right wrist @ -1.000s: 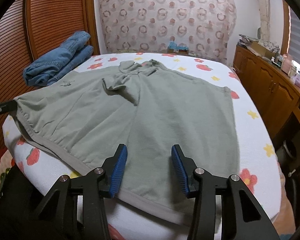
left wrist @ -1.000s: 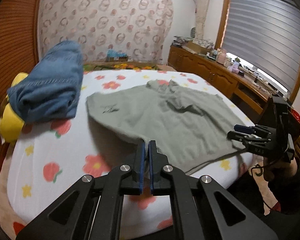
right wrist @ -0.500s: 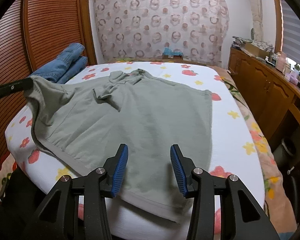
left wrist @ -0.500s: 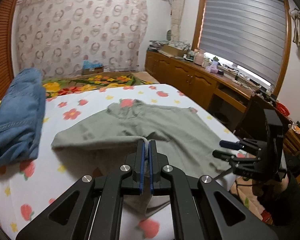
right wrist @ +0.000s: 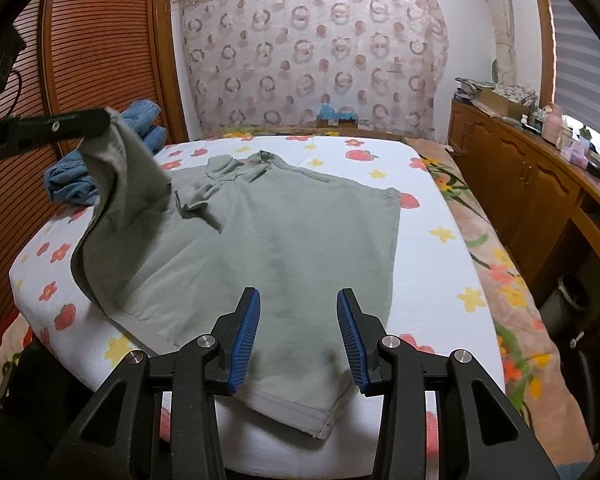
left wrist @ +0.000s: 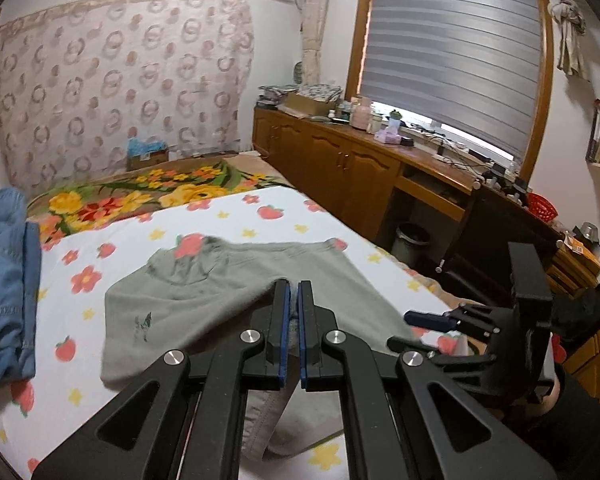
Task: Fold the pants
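A grey-green garment point(right wrist: 284, 240) lies spread on the bed, its near hem by the front edge. My left gripper point(left wrist: 294, 286) is shut on the garment's left corner point(left wrist: 260, 292) and holds it lifted above the bed; in the right wrist view the gripper point(right wrist: 104, 122) shows at upper left with cloth hanging from it. My right gripper point(right wrist: 298, 304) is open and empty, hovering over the garment's near hem; it also shows in the left wrist view point(left wrist: 416, 328) at the right.
Folded blue jeans point(left wrist: 4, 280) lie at the bed's left side, seen behind the lifted cloth point(right wrist: 76, 184). The flowered sheet point(right wrist: 432, 264) covers the bed. A wooden cabinet point(left wrist: 340, 168) runs along the right wall. A slatted wooden door point(right wrist: 92, 60) is on the left.
My left gripper has lifted the garment's left corner up off the bed and carried it to the right, over the garment. My right gripper stays open over the near hem.
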Tool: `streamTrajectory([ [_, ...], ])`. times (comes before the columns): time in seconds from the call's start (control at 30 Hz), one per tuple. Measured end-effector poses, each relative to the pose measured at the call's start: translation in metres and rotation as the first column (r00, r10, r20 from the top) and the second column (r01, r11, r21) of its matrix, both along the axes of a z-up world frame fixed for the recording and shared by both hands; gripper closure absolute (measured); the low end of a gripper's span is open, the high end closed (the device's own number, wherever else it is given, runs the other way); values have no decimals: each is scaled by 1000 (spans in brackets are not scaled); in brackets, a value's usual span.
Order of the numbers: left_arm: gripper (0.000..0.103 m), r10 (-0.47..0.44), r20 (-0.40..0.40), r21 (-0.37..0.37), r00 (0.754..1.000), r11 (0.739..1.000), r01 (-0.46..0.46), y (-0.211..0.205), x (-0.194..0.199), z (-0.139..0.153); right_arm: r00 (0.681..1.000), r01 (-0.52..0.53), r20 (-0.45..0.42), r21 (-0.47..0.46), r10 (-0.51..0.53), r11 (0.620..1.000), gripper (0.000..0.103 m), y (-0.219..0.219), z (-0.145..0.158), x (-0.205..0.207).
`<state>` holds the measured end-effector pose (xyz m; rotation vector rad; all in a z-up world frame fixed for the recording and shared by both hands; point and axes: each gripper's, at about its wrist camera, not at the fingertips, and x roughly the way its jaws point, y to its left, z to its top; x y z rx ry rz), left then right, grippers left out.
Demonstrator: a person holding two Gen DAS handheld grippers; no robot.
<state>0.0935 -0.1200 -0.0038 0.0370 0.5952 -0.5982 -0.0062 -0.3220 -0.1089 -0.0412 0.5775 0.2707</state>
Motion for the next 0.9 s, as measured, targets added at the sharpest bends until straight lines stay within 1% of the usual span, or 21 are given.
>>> streamTrajectory([
  [0.07,98,-9,7,8,1000,1000,9,-7,-1,2,1000,1,1,0,-1,1000,62,0,0,-1],
  [0.2,98,-15,-4,15,1000,1000,15,-14,1,-2,1000,4,2,4,-4,1000,62,-4,0,-3],
  [0.37,98,-13,-39,10,999,1000,14,-14,8,-12,1000,16,-3,10,-16,1000,62,-6,-3,-6],
  [0.47,97,5,-43,4,999,1000,-5,-7,7,-14,1000,16,-9,16,-16,1000,62,-4,-4,-3],
  [0.5,94,13,-43,3,999,1000,-13,-4,6,-14,1000,15,-9,17,-15,1000,62,-4,-3,-4],
  [0.53,86,29,-41,4,999,1000,-29,2,6,-15,1000,14,-9,17,-14,1000,62,-3,-3,-4],
  [0.57,80,37,-39,2,999,999,-37,5,6,-15,1000,11,-9,18,-11,1000,62,-2,-3,-4],
  [0.6,78,46,-38,2,998,999,-46,10,6,-16,1000,7,-8,18,-7,1000,62,0,-2,-3],
  [0.63,70,56,-38,4,998,998,-56,13,6,-17,1000,2,-7,17,-2,1000,62,1,-2,-3],
  [0.67,60,75,-40,7,996,997,-75,18,6,-19,1000,-6,-6,15,6,1000,62,3,-2,-1],
  [0.73,57,106,-41,11,994,994,-105,28,7,-23,1000,-10,-6,13,10,1000,62,4,-2,-1],
  [0.8,40,146,-46,38,988,989,-144,36,9,-31,1000,-18,-7,11,19,1000,62,7,-3,1],
  [0.83,22,160,-46,44,986,986,-158,40,10,-34,1000,-22,-7,10,22,1000,62,8,-4,1],
  [0.9,21,171,-53,39,984,985,-169,48,9,-42,999,-32,-6,8,32,999,62,12,-4,0],
])
